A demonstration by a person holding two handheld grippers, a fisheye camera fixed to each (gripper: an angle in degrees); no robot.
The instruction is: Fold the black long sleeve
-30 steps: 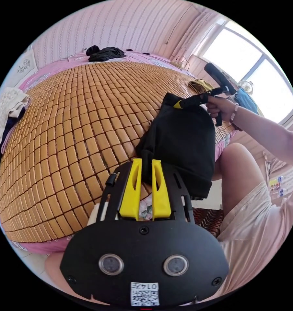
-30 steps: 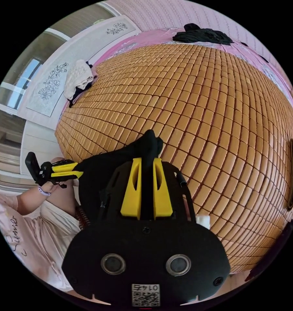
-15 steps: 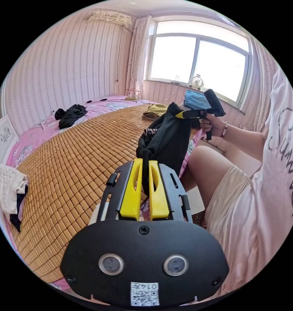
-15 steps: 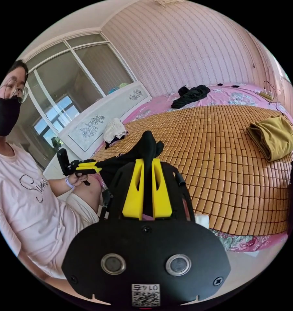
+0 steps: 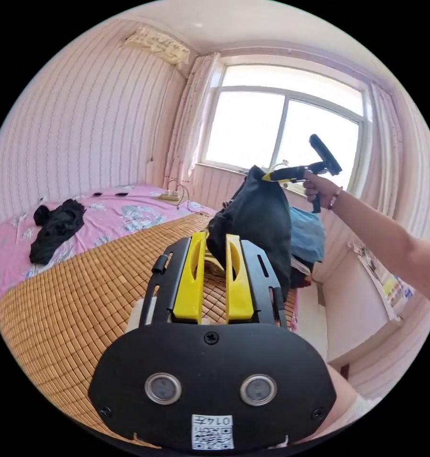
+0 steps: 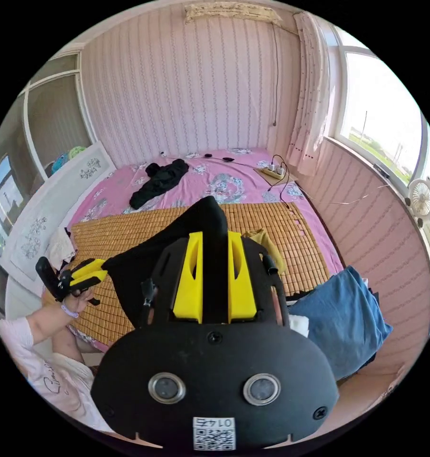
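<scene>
Lifted higher now, the black long sleeve (image 5: 260, 223) hangs between my left tool (image 5: 212, 247) and right tool (image 6: 215, 247), both clamped on it.

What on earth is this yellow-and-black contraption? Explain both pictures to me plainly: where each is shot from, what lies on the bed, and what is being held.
A person holds a hand-held tool in each hand. Each has two yellow jaws and a fisheye camera behind them, so each picture looks out over its own jaws. In the left gripper view, the left gripper pinches the black long-sleeve garment, and the right gripper shows further off, gripping another part of it. The right gripper view looks down on the room from above. The garment hangs in the air between them. On the woven bamboo bed mat lies a folded mustard-yellow cloth; a crumpled black garment lies on the pink sheet.
</scene>
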